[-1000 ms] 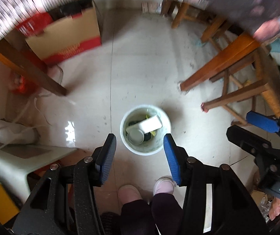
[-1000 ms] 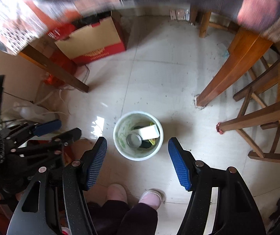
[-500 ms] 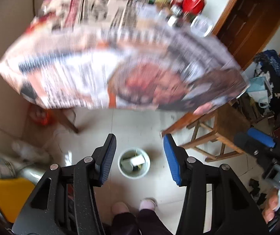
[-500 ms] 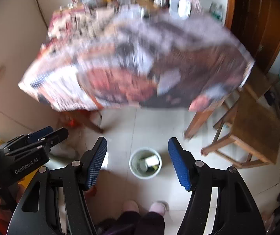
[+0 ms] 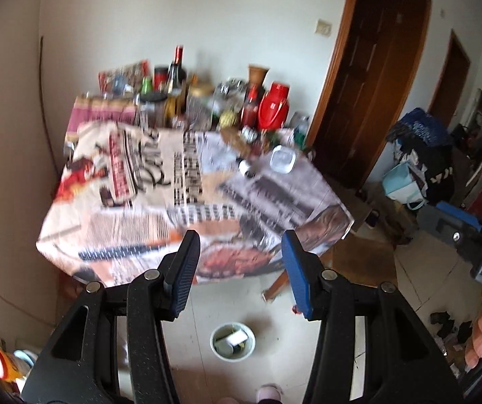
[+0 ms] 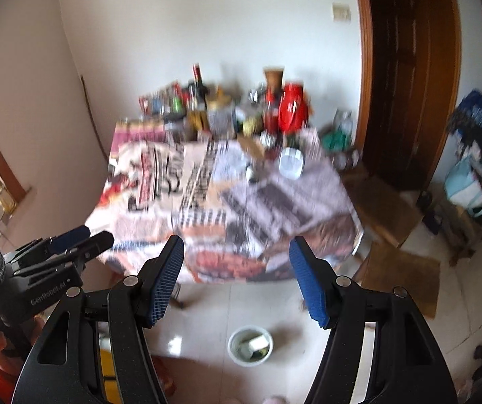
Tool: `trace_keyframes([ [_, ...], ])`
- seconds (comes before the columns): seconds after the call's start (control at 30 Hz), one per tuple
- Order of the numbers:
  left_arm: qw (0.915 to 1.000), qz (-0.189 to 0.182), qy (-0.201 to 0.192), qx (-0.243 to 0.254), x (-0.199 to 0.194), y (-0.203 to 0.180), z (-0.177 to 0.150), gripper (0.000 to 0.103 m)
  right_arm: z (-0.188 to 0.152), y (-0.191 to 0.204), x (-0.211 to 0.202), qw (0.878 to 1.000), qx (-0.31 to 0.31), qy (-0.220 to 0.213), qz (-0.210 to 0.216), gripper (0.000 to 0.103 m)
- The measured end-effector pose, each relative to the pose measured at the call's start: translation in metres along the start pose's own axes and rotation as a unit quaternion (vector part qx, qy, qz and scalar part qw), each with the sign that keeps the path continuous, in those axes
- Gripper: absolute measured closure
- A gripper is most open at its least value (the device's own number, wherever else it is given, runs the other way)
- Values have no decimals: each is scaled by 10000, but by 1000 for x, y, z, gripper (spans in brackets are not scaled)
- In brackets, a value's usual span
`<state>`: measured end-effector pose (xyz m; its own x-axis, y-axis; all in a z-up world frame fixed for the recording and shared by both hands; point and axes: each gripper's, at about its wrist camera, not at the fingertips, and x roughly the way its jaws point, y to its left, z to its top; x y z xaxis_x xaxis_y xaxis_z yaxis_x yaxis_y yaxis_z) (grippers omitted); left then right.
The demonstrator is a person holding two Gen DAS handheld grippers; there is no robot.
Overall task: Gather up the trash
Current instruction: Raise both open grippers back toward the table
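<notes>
A white trash bin (image 5: 233,341) stands on the tiled floor below the near edge of the table (image 5: 146,208), with a white carton and a can inside. It also shows in the right wrist view, bin (image 6: 250,345), table (image 6: 160,202). My left gripper (image 5: 241,245) is open and empty, high above the bin and level with the table's front edge. My right gripper (image 6: 237,249) is also open and empty, beside it at the same height. On the printed cloth lie a white square tub (image 5: 283,162) and a small bottle (image 5: 246,168).
Bottles, jars and a red thermos (image 5: 274,107) crowd the table's far end by the wall. A wooden stool (image 5: 358,259) stands right of the table, with a dark wooden door (image 5: 375,84) and piled bags (image 5: 419,168) beyond. A slipper (image 5: 267,392) shows at the bottom.
Both grippers have risen from just over the bin to table height and tilted up. The bin has shrunk in view, and the tabletop with its clutter has come into sight.
</notes>
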<state>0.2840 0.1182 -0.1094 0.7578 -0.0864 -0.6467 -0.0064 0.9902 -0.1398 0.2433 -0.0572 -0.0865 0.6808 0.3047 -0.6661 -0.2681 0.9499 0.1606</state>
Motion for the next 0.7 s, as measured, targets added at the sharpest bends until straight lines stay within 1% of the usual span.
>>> trace_keyframes([
  [0.07, 9999, -22, -116, 67, -11, -1, 7, 52, 7, 6, -15, 9995, -71, -266, -145, 31],
  [0.13, 9997, -58, -209, 101, -17, -1, 14, 44, 11, 8, -26, 9984, -128, -486, -268, 28],
  [0.17, 9996, -77, -247, 96, -18, -2, 17, 41, 13, 10, -30, 9976, -165, -578, -350, 27],
  [0.23, 9995, -146, -264, 59, -16, -2, 22, 35, 17, 10, -34, 9968, -197, -628, -443, 27],
  [0.27, 9995, -184, -248, 43, -14, -3, 26, 34, 19, 9, -33, 9965, -188, -649, -487, 25],
  [0.33, 9995, -232, -209, -4, -8, -4, 33, 34, 23, 6, -34, 9960, -157, -688, -549, 16],
  [0.37, 9995, -243, -200, -22, -4, -5, 36, 34, 25, 4, -33, 9956, -122, -719, -586, 14],
  [0.43, 9995, -221, -201, -34, 4, -7, 45, 34, 30, -5, -31, 9950, -44, -786, -619, 13],
  [0.6, 9996, -79, -254, -25, 34, -19, 70, 34, 49, -33, -11, 9945, 39, -823, -643, 13],
  [0.7, 9996, -53, -281, -88, 61, -32, 94, 34, 67, -53, 7, 9951, 51, -778, -611, 13],
])
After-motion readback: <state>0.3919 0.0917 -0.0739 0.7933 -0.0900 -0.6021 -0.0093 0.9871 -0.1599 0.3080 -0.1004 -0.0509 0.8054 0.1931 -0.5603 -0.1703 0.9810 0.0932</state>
